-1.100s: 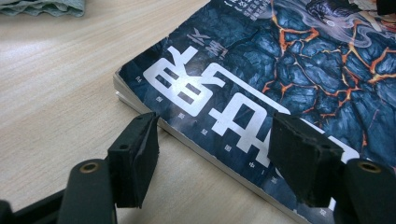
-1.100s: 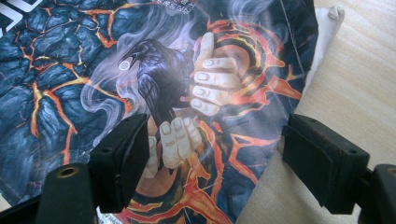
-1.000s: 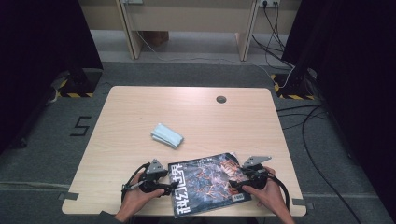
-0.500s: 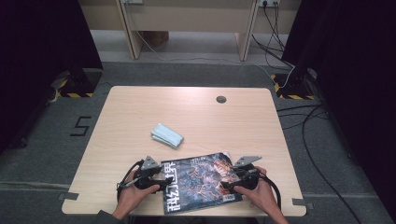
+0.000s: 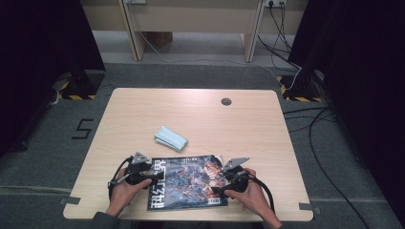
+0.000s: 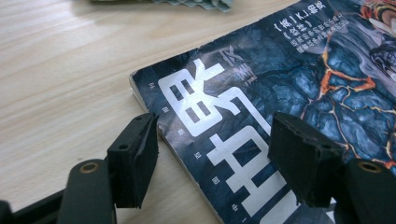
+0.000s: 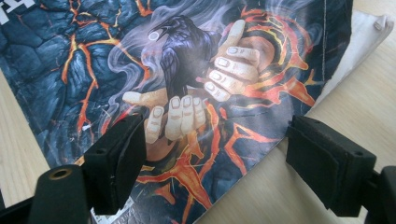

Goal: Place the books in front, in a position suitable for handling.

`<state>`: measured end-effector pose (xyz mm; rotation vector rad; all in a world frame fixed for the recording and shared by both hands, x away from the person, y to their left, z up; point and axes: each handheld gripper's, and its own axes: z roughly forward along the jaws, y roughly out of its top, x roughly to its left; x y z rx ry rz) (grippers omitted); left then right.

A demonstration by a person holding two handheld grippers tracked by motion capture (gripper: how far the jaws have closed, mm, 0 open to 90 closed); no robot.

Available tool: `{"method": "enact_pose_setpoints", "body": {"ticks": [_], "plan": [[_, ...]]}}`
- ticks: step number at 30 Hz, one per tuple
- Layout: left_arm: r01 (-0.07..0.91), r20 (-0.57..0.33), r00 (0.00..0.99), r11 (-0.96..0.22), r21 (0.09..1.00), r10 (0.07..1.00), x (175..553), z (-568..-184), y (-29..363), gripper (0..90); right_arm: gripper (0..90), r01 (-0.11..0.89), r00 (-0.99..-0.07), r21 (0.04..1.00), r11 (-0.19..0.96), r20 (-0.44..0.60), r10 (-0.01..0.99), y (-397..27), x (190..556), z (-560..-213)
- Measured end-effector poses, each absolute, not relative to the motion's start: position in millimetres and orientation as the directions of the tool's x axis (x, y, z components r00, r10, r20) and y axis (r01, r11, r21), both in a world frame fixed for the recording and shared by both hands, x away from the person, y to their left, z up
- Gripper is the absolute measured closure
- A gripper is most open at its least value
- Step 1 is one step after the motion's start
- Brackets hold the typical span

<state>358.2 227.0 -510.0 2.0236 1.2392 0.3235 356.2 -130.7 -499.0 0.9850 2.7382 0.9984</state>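
A magazine (image 5: 186,180) with a dark lava-patterned cover lies flat near the table's front edge. My left gripper (image 5: 154,175) is at its left edge, jaws open and straddling the spine corner (image 6: 215,158), with one pad over bare wood and the other over the cover's large white characters (image 6: 219,140). My right gripper (image 5: 220,186) hovers at the magazine's right side, open (image 7: 219,161), with the raven-and-hands picture (image 7: 187,70) between its pads. Neither gripper clamps the magazine. A hand holds each gripper.
A folded light-blue cloth (image 5: 170,138) lies just beyond the magazine, left of centre. A round cable hole (image 5: 226,101) sits near the table's far edge. Bare wooden tabletop (image 5: 143,114) stretches across the middle and back.
Both hands and the magazine have shifted left along the front edge. The magazine has turned squarer to the table edge. Both pairs of jaws stay open.
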Motion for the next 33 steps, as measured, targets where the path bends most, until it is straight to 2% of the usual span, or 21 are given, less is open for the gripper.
{"method": "enact_pose_setpoints", "body": {"ticks": [10, 11, 12, 15, 17, 23, 33], "plan": [[0.674, -0.156, 0.477, -0.246, 0.697, 0.865, 367.4, -510.4, 241.6, 32.4, 20.1, 0.529, -0.811, 0.599, 0.602, 0.148, 0.565, -112.3, 356.5, -499.6], [0.674, -0.156, 0.477, -0.247, 0.696, 0.865, 367.4, -510.4, 242.7, 32.6, 21.1, 0.529, -0.811, 0.598, 0.602, 0.149, 0.566, -111.7, 356.7, -499.5], [0.675, -0.156, 0.476, -0.245, 0.696, 0.866, 367.2, -510.3, 243.1, 32.9, 26.6, 0.529, -0.813, 0.6, 0.6, 0.153, 0.562, -112.7, 357.4, -498.5], [0.679, -0.155, 0.473, -0.246, 0.692, 0.867, 365.3, -509.6, 242.4, 32.7, 29.8, 0.534, -0.807, 0.608, 0.587, 0.161, 0.568, -115.6, 359.4, -496.9], [0.683, -0.153, 0.473, -0.252, 0.685, 0.867, 362.8, -509.0, 242.5, 29.2, 27.6, 0.533, -0.797, 0.621, 0.575, 0.14, 0.588, -120.8, 364.7, -493.2], [0.686, -0.148, 0.483, -0.268, 0.677, 0.863, 351.0, -507.2, 243.8, 29.5, 30.1, 0.504, -0.798, 0.673, 0.542, 0.122, 0.591, -127.1, 377.5, -477.4], [0.685, -0.153, 0.497, -0.278, 0.673, 0.854, 347.8, -508.4, 245.6, 29.9, 40.8, 0.479, -0.792, 0.701, 0.528, 0.085, 0.605, -113.4, 420.5, -460.2]]}}
